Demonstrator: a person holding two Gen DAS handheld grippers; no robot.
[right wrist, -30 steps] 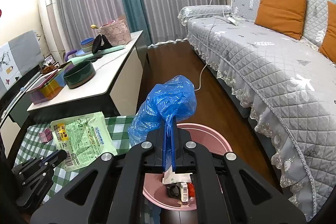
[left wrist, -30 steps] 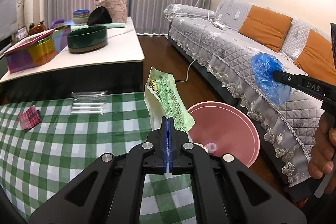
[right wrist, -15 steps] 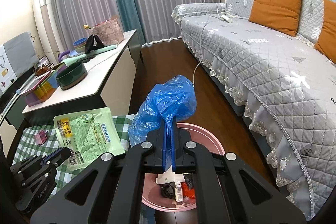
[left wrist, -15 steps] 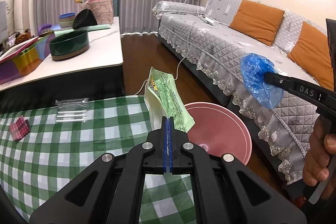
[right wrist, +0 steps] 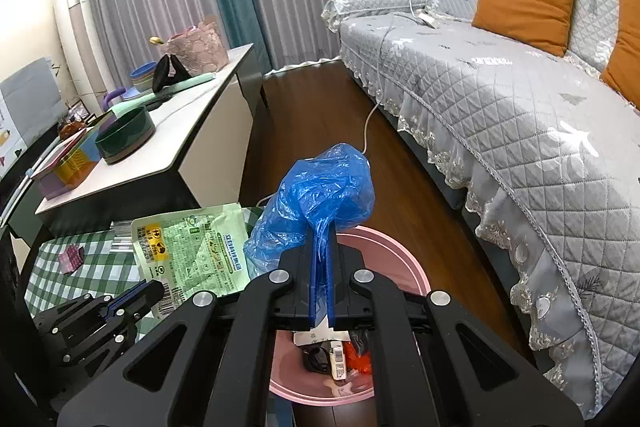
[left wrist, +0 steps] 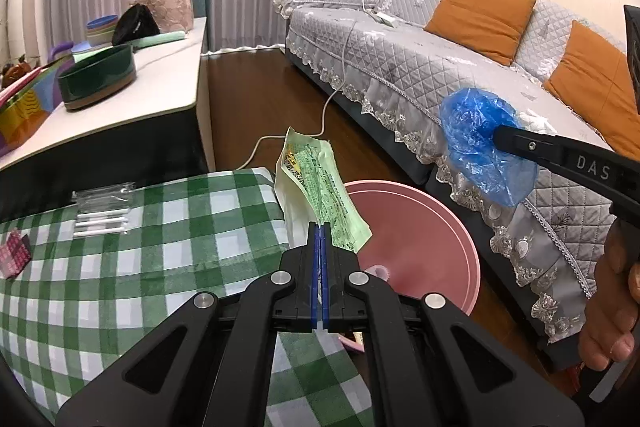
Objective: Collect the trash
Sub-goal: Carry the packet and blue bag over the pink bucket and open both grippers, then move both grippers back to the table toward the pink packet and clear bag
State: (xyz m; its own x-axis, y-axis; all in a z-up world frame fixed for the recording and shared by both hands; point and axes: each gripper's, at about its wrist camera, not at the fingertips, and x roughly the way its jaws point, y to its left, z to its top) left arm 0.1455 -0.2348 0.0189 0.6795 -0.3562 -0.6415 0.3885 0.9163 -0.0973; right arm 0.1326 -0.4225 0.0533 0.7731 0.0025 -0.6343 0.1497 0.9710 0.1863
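Note:
My left gripper (left wrist: 320, 227) is shut on a light green printed packet (left wrist: 320, 183), held upright over the right edge of the green checked table beside the pink bin (left wrist: 424, 239). In the right wrist view the same packet (right wrist: 192, 251) shows flat, clamped by the left gripper (right wrist: 154, 291). My right gripper (right wrist: 324, 227) is shut on a crumpled blue plastic bag (right wrist: 320, 195) and hangs above the pink bin (right wrist: 384, 251), which holds several scraps. From the left wrist view, that blue bag (left wrist: 480, 147) hovers to the right of the bin, pinched by the right gripper (left wrist: 498, 139).
A clear pack of white sticks (left wrist: 102, 215) and a small pink packet (left wrist: 14, 253) lie on the checked cloth (left wrist: 120, 287). A white counter (left wrist: 120, 107) with a dark green bowl (left wrist: 98, 83) stands behind. A grey sofa (left wrist: 400, 67) with orange cushions runs along the right; a white cable (left wrist: 332, 95) trails on the floor.
The left gripper with the green packet has shifted right, nearer the pink bin. The right gripper with the blue bag has drifted slightly down over the bin. Both grips are unchanged.

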